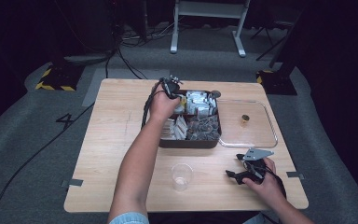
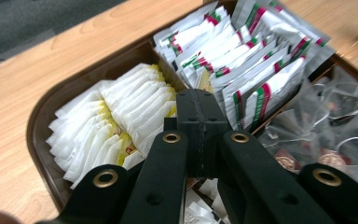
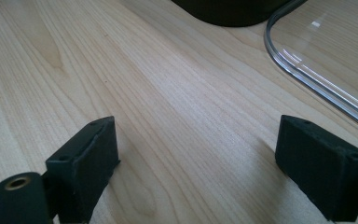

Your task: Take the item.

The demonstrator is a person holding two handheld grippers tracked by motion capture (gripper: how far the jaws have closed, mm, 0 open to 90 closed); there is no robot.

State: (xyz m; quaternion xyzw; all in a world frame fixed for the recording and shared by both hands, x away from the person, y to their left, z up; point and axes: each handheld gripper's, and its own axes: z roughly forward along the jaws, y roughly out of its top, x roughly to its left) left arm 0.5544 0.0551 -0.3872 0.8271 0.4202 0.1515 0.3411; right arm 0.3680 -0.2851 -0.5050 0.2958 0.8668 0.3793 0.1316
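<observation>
Wooden worktop (image 1: 116, 140) carries our sachet tray (image 1: 186, 143). Left gripper (image 2: 200, 119) pressed together above it; right gripper (image 3: 196, 163) spread, near right

My left gripper (image 2: 200, 122) hangs over the dark brown tray (image 2: 44, 109), jaws pressed together with no gap and nothing visible between them. The tips sit above the divider between the white-and-yellow sachets (image 2: 114, 116) and the silver packets with red-green stripes (image 2: 256, 60). Clear-wrapped tea bags (image 2: 326, 121) fill the compartment at right.
</observation>
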